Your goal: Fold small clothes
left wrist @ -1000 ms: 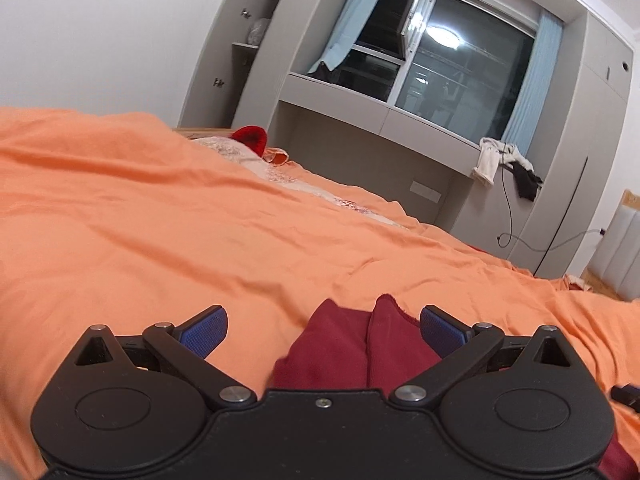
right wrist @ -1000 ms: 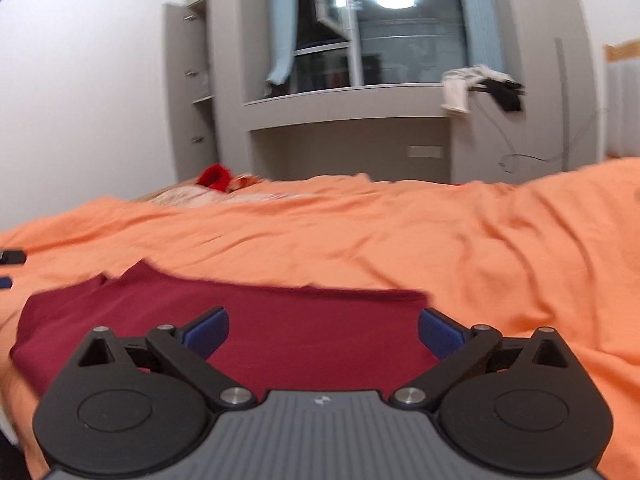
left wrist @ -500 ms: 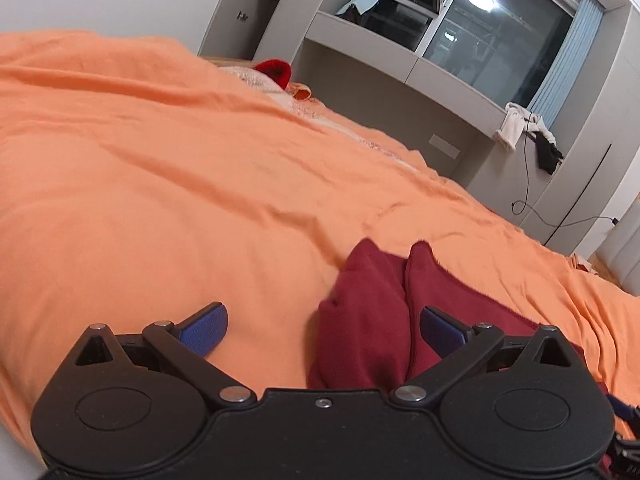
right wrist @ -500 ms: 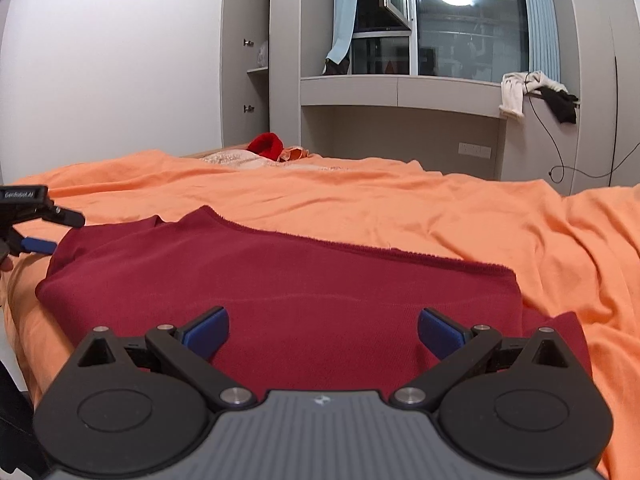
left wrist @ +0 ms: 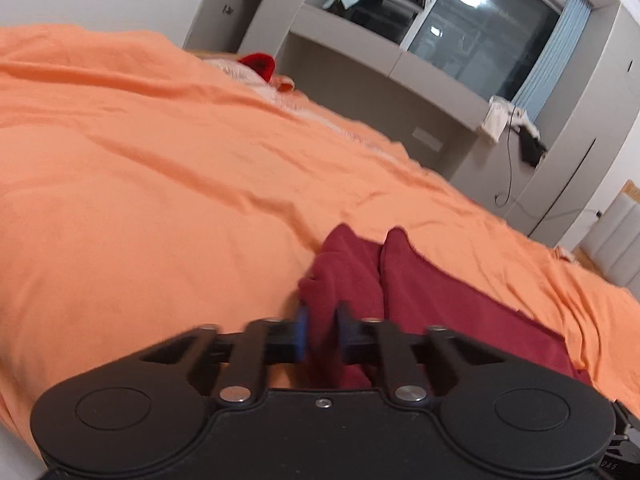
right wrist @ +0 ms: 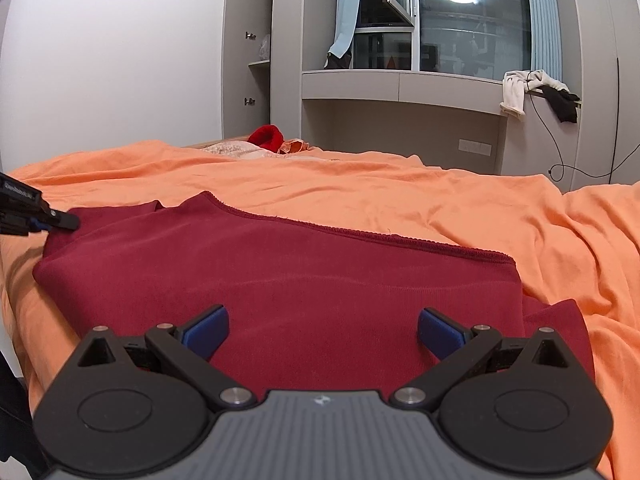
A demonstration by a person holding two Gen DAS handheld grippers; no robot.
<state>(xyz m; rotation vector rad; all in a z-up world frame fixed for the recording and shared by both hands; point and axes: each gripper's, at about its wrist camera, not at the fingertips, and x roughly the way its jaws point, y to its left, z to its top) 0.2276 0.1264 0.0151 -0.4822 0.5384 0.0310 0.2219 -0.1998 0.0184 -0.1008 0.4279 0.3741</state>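
A dark red garment (right wrist: 280,272) lies spread flat on the orange bedspread (right wrist: 400,188). In the left wrist view its bunched left end (left wrist: 348,264) sits between the blue pads, and my left gripper (left wrist: 321,334) is shut on that fold. My right gripper (right wrist: 323,330) is open, with its blue pads wide apart just above the near edge of the garment. The left gripper also shows at the far left of the right wrist view (right wrist: 36,216), at the garment's left corner.
A red item (right wrist: 266,136) and pale bedding (right wrist: 236,148) lie at the far end of the bed. Grey cabinets and a window ledge (right wrist: 400,80) stand behind, with clothes (right wrist: 536,92) hanging off the ledge. The bed's edge (right wrist: 12,320) drops off at the left.
My left gripper has closed from wide open onto the bunched left end of the garment. My right gripper stays open and has moved a little closer over the garment.
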